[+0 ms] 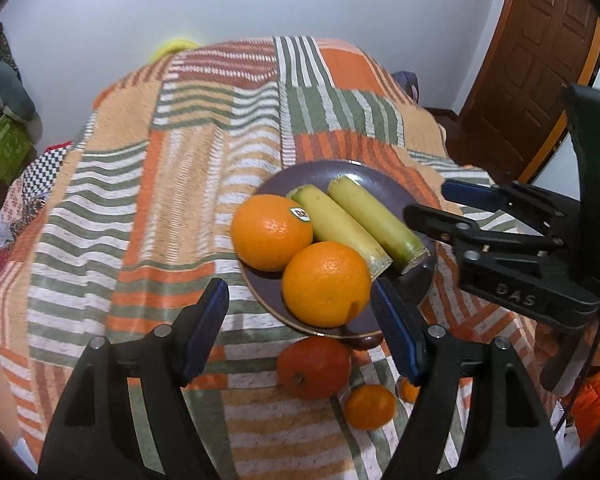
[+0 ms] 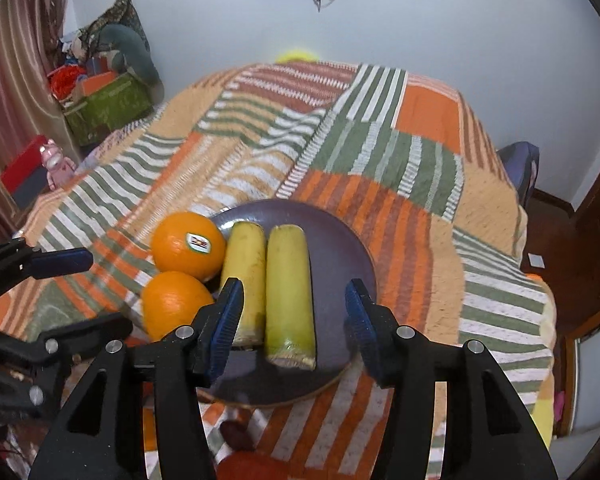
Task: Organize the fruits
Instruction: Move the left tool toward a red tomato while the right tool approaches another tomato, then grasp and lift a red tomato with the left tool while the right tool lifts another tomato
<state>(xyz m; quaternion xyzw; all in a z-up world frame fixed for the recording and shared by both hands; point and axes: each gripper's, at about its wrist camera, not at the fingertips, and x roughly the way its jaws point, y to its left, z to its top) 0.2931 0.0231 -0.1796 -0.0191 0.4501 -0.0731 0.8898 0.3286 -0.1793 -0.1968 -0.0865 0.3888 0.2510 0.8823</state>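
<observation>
Striped blanket covers your surface; white wall, brown door behind. Plate holds two oranges, two green stalks. Both your claws, left gripper and right gripper, gape empty. Tangerines below the plate sit partly hidden.

Left gripper: jaws apart, nothing held, tilted downward; right gripper: jaws apart, nothing gripped, tilted downward, also seen side-on at the right of the left wrist view.
</observation>
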